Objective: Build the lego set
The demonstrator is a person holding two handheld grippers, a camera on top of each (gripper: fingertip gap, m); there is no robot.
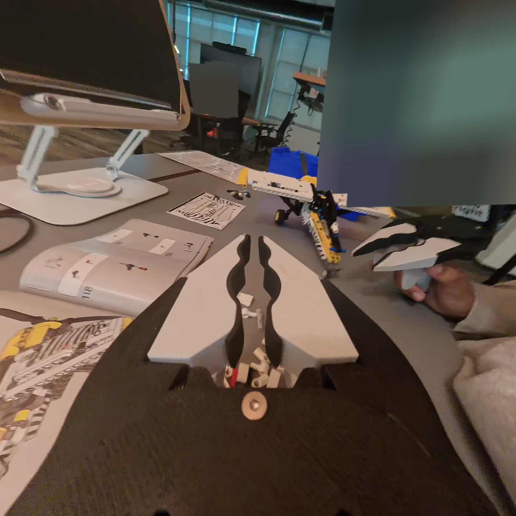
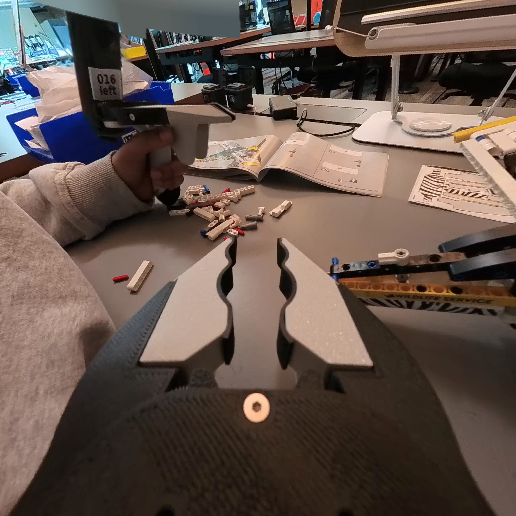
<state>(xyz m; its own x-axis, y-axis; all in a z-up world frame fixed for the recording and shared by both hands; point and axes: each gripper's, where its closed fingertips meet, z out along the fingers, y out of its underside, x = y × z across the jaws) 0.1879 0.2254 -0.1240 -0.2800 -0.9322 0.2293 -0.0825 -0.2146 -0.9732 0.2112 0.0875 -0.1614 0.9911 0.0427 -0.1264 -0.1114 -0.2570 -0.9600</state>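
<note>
While the half-built lego plane [image 1: 321, 220] stands at one o'clock, loose pieces [image 2: 220, 206] (many unused) litter the worktop [image 2: 321, 223]; left claw [image 1: 254, 237] nearly together, right claw [image 2: 256, 240] apart, both empty.

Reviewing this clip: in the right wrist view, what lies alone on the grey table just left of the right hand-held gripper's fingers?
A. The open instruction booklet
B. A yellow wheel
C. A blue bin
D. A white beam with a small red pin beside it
D: a white beam and a small red pin lie side by side on the bare table, apart from the main pile of loose pieces.
</note>
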